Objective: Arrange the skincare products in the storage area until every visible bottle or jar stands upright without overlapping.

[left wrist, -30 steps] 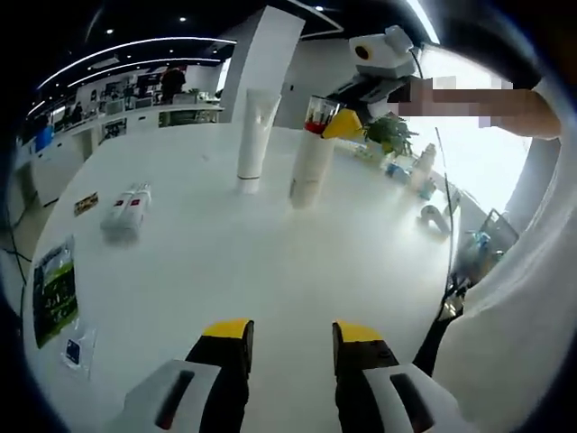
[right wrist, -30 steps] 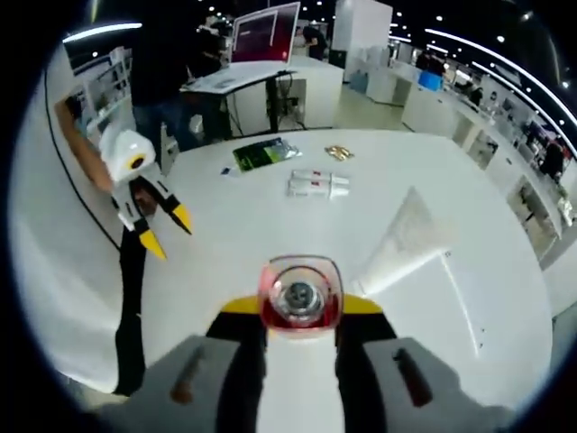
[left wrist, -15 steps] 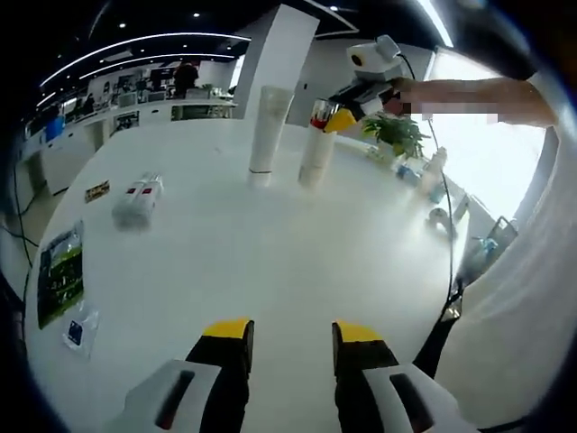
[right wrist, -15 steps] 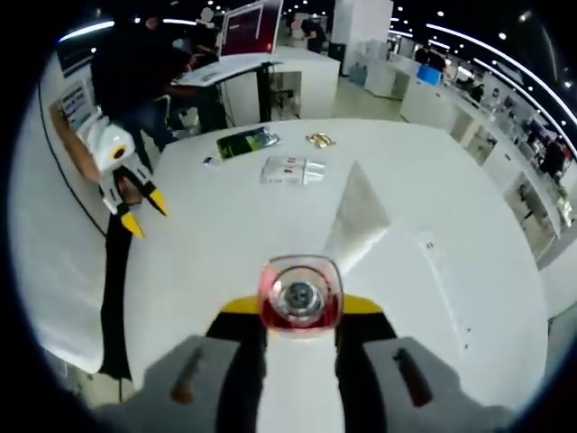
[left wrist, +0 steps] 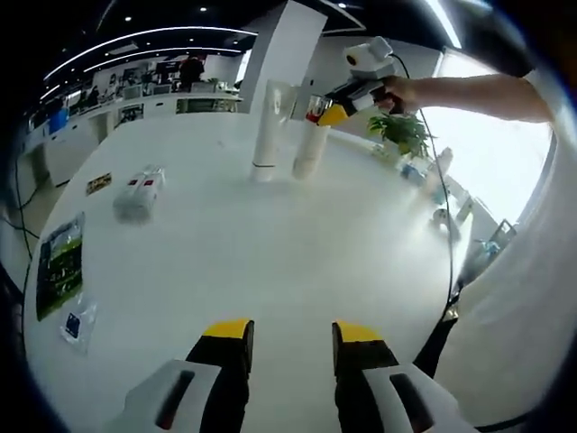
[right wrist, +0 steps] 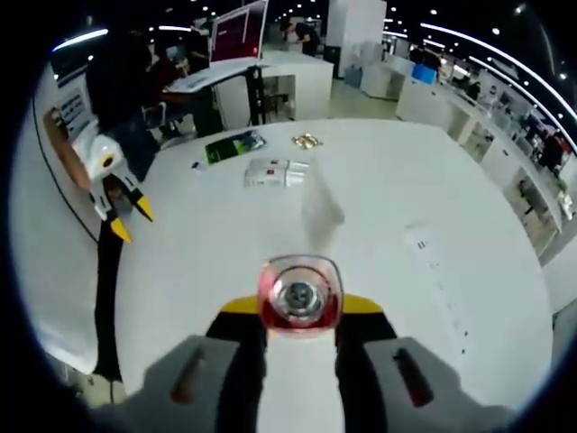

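In the left gripper view, the left tongs point(left wrist: 290, 338) hover over the white table point(left wrist: 270, 262), jaws narrowly apart with nothing between them. At the far side, the right tongs point(left wrist: 326, 110) clasp the top of a red-capped bottle point(left wrist: 310, 149) standing upright just beside an upright white tube point(left wrist: 268, 135). Two small white tubes point(left wrist: 137, 191) lie flat to the left, well apart.

In the right gripper view, the right tongs point(right wrist: 297, 311) close around the red-capped bottle point(right wrist: 298, 293), seen from above; the white tube point(right wrist: 322, 206) rises just beyond it

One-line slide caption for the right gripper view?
Right gripper clamps a red-capped white bottle above the white table.
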